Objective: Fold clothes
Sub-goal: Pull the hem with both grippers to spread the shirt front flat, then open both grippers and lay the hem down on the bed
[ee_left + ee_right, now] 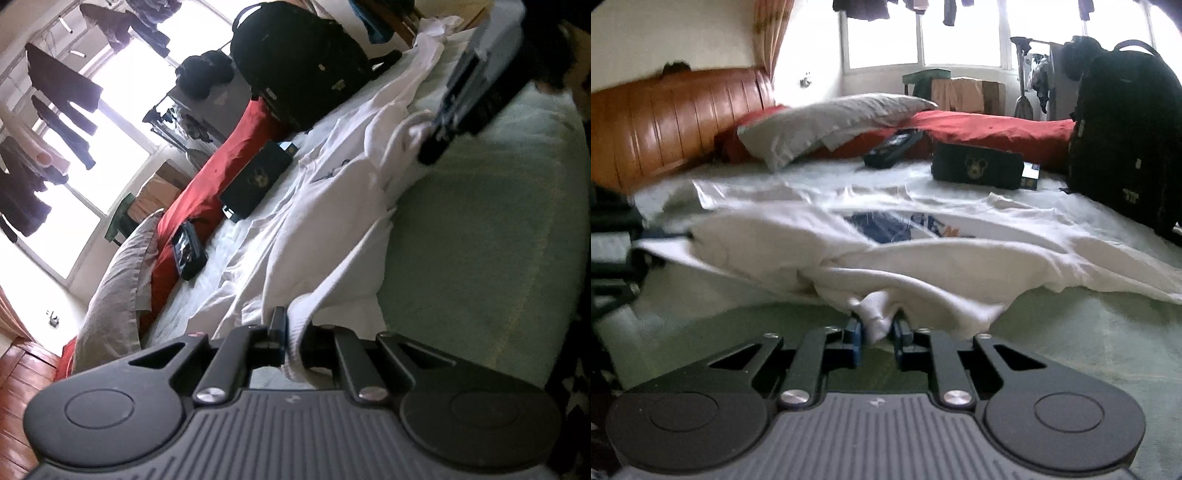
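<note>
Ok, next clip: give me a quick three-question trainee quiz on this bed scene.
1. True or false: the left gripper is shut on the white garment.
2. What does the right gripper hold? A) the grey pillow B) a bunched edge of the white garment C) the black backpack
3. Which object carries a mouse-head emblem?

Key:
1. True
2. B
3. The dark case lying on the bed beyond the garment.
</note>
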A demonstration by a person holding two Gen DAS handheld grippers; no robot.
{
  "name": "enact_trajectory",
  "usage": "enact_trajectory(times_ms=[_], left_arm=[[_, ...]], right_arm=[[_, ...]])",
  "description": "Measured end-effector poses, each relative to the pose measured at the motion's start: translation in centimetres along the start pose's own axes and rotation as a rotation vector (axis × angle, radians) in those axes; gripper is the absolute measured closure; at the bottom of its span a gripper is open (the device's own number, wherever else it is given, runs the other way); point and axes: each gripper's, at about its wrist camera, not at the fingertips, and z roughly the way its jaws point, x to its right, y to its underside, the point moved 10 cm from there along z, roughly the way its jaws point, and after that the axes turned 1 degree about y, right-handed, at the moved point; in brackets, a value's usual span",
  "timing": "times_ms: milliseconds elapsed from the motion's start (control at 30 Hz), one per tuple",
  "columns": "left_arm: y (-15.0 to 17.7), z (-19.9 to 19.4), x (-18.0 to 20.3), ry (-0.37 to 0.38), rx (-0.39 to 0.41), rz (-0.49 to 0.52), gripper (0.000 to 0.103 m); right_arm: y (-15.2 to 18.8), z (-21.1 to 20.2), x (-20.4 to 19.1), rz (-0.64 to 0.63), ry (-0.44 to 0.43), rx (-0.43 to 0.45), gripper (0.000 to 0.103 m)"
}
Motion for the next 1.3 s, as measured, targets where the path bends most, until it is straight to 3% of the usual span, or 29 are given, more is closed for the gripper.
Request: enact_trajectory(times_ms=[167, 333, 400, 567, 733, 867, 1100, 1200, 1300], left_arm=[[-0.5, -2.6, -0.7, 0.014, 0.033, -0.002, 0.099], [-0.3, -5.4, -0.8, 0.1, 0.066, -0.065, 0.096], [0.2, -6.2, -0.1, 0.169, 0.062, -0.09, 0.089], [1.1, -7.6, 1.7, 0.252, 0.045, -0.108, 0.088], [0.1, -8.9, 0.9, 0.282, 0.075, -0.17, 0.088], [-1.1, -10.1, -0.2, 0.291, 0.121, -0.211, 0.088], [-1.4, -9.8, -1.7, 0.294, 0.12, -0.34, 0.083], [-0.9, -8.6, -2.7, 0.27, 0.079, -0.405, 0.071], [0.5, -6.3, -3.7, 0.251, -0.008, -0.496, 0.07]], right_arm=[[-1.2, -4.2, 0.8, 0.044, -0.052, -0.002, 0.084], [-2.0, -7.9, 1.8, 0.096, -0.099, -0.021, 0.083], [-1.5, -8.5, 2.6, 0.101, -0.075, -0.044, 0.08], [0.3, -9.5, 4.2, 0.126, -0.017, -0.079, 0.065], [1.7, -9.2, 4.7, 0.165, 0.003, -0.098, 0.062], [1.9, -9.3, 4.8, 0.19, -0.008, -0.089, 0.052], [3.2, -8.8, 5.4, 0.237, -0.005, -0.114, 0.052], [3.8, -8.8, 5.8, 0.265, -0.001, -0.12, 0.051], [4.4, -8.6, 6.0, 0.287, 0.004, -0.126, 0.051]])
